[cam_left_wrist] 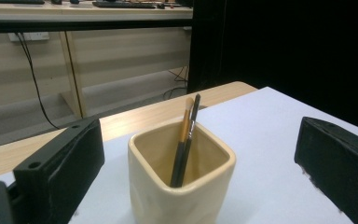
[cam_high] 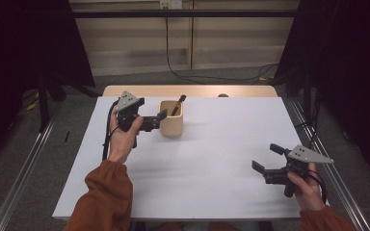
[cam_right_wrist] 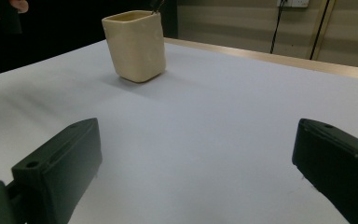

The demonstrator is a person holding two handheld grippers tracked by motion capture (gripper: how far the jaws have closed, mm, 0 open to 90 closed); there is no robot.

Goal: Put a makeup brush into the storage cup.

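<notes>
With jaws spread wide, the left gripper (cam_high: 160,118) should close squarely around the cream square ceramic cup (cam_left_wrist: 182,177), avoiding the brushes (cam_left_wrist: 185,140).

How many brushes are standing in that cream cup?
2: both lean together against the cup's far side, a tan-handled brush and a black one touching it. More could lie hidden lower inside.

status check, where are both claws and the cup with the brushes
Left claw open, jaws either side of cream cup, no grip yet. Brushes upright inside. Right claw open, idle over white table. Nothing in the way.
</notes>
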